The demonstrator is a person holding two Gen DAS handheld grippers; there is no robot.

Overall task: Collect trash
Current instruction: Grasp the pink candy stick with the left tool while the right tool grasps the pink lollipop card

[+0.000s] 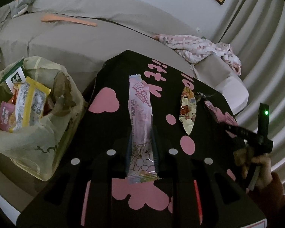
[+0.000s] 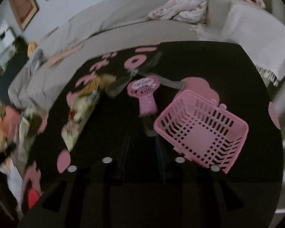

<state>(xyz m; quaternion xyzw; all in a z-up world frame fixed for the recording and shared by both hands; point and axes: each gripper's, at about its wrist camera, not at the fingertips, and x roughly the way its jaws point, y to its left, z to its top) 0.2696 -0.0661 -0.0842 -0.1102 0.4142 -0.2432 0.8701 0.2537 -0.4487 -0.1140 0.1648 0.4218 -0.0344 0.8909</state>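
The long pink wrapper (image 1: 141,125) is lying on the black table (image 1: 108,87), and I'm pinching its near end between my left gripper's (image 1: 141,152) two fingers. The trash bag (image 1: 32,114) is sitting just left of the table, stuffed with packets. My right gripper (image 2: 143,152) is hanging spread apart beside the pink basket (image 2: 201,133), gripping nothing.

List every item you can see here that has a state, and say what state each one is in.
Left claw: shut on the long pink wrapper.
Right claw: open, holds nothing.
Trash bag: open, wrappers inside.
Pink basket: tipped over, nothing in it.
Cream snack wrapper: lying loose on the black table.
Pink tag: flat on the table.
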